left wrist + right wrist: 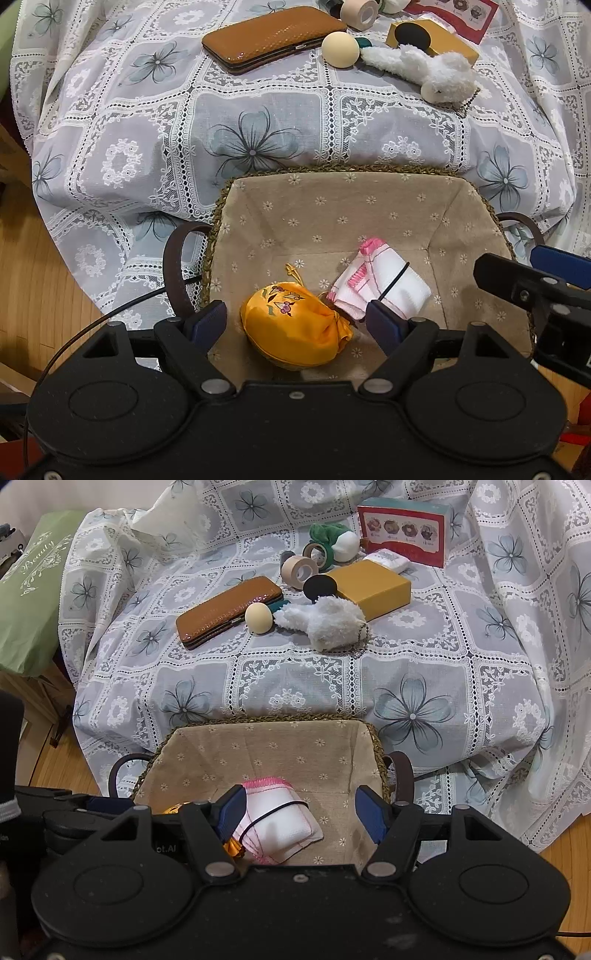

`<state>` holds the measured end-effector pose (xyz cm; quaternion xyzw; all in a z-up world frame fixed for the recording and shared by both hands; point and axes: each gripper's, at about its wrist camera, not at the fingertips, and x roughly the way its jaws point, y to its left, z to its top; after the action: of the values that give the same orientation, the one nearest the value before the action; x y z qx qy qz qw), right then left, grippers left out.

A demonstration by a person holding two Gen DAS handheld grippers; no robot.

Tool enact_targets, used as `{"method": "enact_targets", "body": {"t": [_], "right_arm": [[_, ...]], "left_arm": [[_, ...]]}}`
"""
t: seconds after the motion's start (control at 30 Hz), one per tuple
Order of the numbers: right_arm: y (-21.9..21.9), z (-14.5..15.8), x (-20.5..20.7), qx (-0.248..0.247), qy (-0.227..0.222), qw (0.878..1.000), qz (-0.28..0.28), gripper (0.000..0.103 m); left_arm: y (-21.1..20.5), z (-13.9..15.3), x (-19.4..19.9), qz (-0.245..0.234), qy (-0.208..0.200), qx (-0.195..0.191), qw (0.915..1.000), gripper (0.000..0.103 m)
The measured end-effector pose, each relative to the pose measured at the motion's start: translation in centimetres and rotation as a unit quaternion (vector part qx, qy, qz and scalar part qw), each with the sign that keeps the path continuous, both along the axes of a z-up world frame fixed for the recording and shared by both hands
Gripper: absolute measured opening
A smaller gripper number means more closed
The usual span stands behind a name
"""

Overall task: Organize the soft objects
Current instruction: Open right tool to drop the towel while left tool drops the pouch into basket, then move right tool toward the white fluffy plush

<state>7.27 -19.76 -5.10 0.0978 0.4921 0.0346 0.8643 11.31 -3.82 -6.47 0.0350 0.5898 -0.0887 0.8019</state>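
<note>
Green bag (33,590) reads "Beauty"; left gripper (110,805) body shows "ot.AI".

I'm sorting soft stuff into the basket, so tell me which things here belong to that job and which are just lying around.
For the job:
lined basket
yellow satin pouch
folded white cloth
white plush toy
green scrunchie

Lying about:
brown wallet
cream ball
tape roll
yellow box
red box

Basket (369,184) floor free at right; pouch (295,325) and cloth bundle (384,284) crowd left.
</note>
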Motion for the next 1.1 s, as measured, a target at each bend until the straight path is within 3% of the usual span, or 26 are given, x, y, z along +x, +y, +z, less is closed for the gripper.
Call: {"method": "enact_targets", "body": {"t": [0.43, 0.77, 1.1], "right_arm": [[-0.3, 0.1, 1.2, 0.004, -0.012, 1.0, -0.008, 0.067], [-1.4, 0.9, 4.0, 0.0, -0.045, 0.998, -0.032, 0.07], [-1.9, 1.3, 8.8, -0.021, -0.098, 0.994, -0.043, 0.083]], "left_arm": [[-0.2, -0.1, 0.6, 0.002, -0.003, 0.003, 1.0, 0.078], [-0.4, 0.1, 2.2, 0.007, -0.013, 0.008, 0.9999, 0.078], [-0.6, 0.0, 4.5, 0.006, -0.023, 0.008, 0.9997, 0.078]]}}
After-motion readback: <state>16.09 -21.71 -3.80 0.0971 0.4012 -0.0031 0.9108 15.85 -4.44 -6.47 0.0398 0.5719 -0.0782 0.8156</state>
